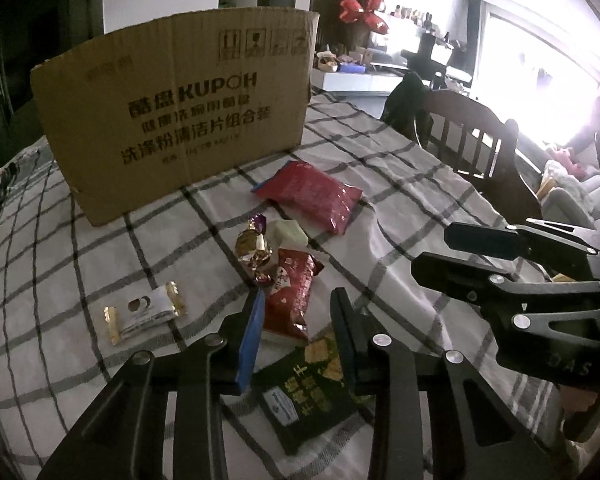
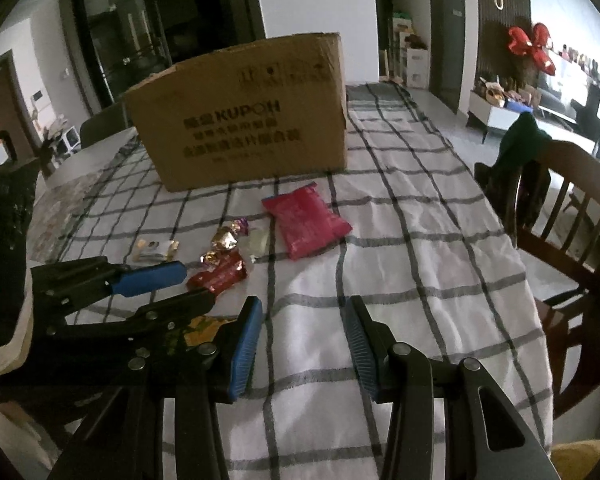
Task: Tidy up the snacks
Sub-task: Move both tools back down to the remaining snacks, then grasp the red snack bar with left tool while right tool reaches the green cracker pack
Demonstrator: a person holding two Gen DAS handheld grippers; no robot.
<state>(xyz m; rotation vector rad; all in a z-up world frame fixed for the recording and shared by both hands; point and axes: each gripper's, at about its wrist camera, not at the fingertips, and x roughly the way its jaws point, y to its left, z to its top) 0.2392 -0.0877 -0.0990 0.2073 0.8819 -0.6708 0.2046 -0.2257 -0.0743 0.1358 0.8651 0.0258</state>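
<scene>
Several snacks lie on a checked tablecloth (image 1: 400, 208) in front of a brown cardboard box (image 1: 172, 112) (image 2: 244, 120). My left gripper (image 1: 298, 296) (image 2: 196, 286) is open and low over the cloth. A small red packet (image 1: 296, 280) (image 2: 220, 276) lies between its fingers, with gaps on both sides. A dark green packet (image 1: 308, 392) sits under the gripper's base. Further out are a gold-wrapped candy (image 1: 254, 250), a pale wrapped piece (image 1: 290, 230), a white and gold packet (image 1: 146, 312) and a big red bag (image 1: 316, 196) (image 2: 306, 224). My right gripper (image 2: 304, 302) (image 1: 434, 250) stands open over bare cloth.
A dark wooden chair (image 2: 560, 200) (image 1: 472, 136) with a dark garment on it stands at the table's right edge. A black sleeve with a white cuff (image 2: 4, 260) is at the left of the right wrist view. Bare cloth stretches right of the snacks.
</scene>
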